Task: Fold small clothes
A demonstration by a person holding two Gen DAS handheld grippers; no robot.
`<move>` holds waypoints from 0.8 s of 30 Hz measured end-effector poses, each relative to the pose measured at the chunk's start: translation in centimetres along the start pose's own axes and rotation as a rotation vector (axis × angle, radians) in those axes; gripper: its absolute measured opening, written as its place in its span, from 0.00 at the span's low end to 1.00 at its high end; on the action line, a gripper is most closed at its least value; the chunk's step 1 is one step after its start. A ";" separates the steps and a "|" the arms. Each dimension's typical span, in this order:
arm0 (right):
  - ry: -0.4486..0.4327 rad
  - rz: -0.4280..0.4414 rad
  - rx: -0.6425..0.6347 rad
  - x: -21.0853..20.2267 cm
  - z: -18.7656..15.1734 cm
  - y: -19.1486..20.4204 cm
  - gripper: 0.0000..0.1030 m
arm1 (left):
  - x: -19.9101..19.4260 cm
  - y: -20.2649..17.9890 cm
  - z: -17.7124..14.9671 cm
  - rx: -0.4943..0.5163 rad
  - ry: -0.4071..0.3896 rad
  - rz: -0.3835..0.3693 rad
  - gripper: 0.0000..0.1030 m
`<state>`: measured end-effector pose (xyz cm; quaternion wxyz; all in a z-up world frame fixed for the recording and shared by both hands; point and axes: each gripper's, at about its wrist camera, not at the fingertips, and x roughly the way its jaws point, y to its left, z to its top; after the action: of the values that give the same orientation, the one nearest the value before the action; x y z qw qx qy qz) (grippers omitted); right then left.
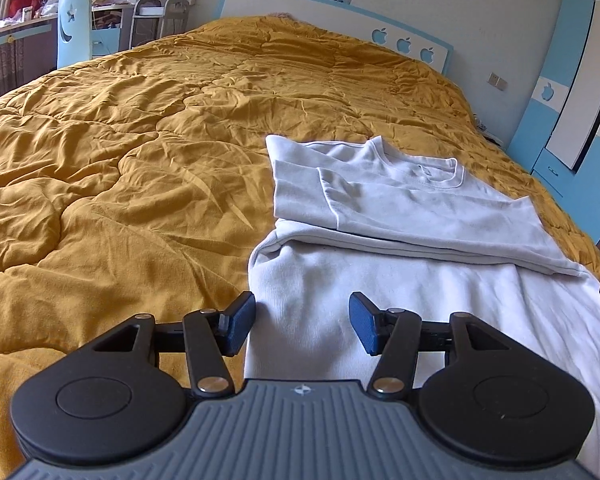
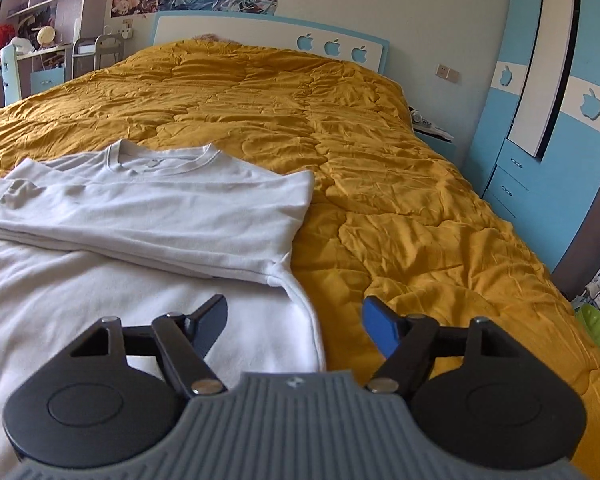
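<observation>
A: Where is the garment?

B: The pale grey-white long-sleeved cotton sweatshirt [image 1: 400, 216] lies flat on the crumpled mustard-yellow quilted bedspread [image 1: 120, 152], collar toward the white headboard with blue apple cut-outs [image 1: 340, 20]. Both sleeves are folded across the chest, and its lower body spreads toward the cameras.

A: And the left gripper [image 1: 302, 322]?

B: Its blue-padded jaws stand apart above the sweatshirt's left edge, clamping nothing.

A: The right gripper [image 2: 294, 330]?

B: Also apart, over the sweatshirt's right edge where cloth meets bedspread. Nothing is pinched; whether the pads touch the fabric, I cannot tell.

A: Anything beside the bed?

B: A blue-and-white wardrobe [image 2: 548, 92] at the right.
</observation>
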<state>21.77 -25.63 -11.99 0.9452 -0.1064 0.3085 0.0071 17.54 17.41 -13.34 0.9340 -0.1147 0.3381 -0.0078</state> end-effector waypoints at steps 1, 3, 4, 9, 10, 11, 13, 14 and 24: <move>-0.005 -0.017 -0.046 0.9 -0.4 0.5 0.65 | 0.3 -0.1 -0.2 0.008 0.003 0.009 0.62; -0.047 -0.087 -0.128 2.0 -0.9 1.6 0.59 | 0.7 -0.5 -0.6 0.039 0.003 0.018 0.66; -0.056 -0.110 -0.164 2.8 -0.9 2.0 0.56 | 0.7 -0.6 -0.8 0.055 -0.002 0.017 0.68; -0.053 -0.142 -0.414 6.8 -0.8 4.7 0.48 | 1.5 -0.6 -1.2 0.054 0.003 0.020 0.73; -0.072 -0.166 -0.486 7.4 -0.9 5.4 0.46 | 1.7 -0.4 -1.1 0.042 0.006 0.016 0.73; -0.091 -0.187 -0.536 7.9 -0.9 5.9 0.45 | 1.8 -0.2 -1.1 0.031 0.009 0.011 0.73; -0.111 -0.200 -0.584 8.7 -0.8 6.3 0.43 | 2.1 -0.1 -1.2 0.023 0.013 0.008 0.74; -0.112 -0.183 -0.589 9.0 -0.8 6.4 0.39 | 2.2 -0.1 -1.2 0.024 0.014 0.010 0.75; -0.098 -0.191 -0.204 9.8 -0.7 2.1 0.03 | 2.8 0.2 -1.2 0.019 0.018 0.005 0.76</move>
<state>29.15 -24.19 -18.68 0.9398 -0.2302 0.2481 -0.0465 18.96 17.05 -16.07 0.9319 -0.1052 0.3469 -0.0099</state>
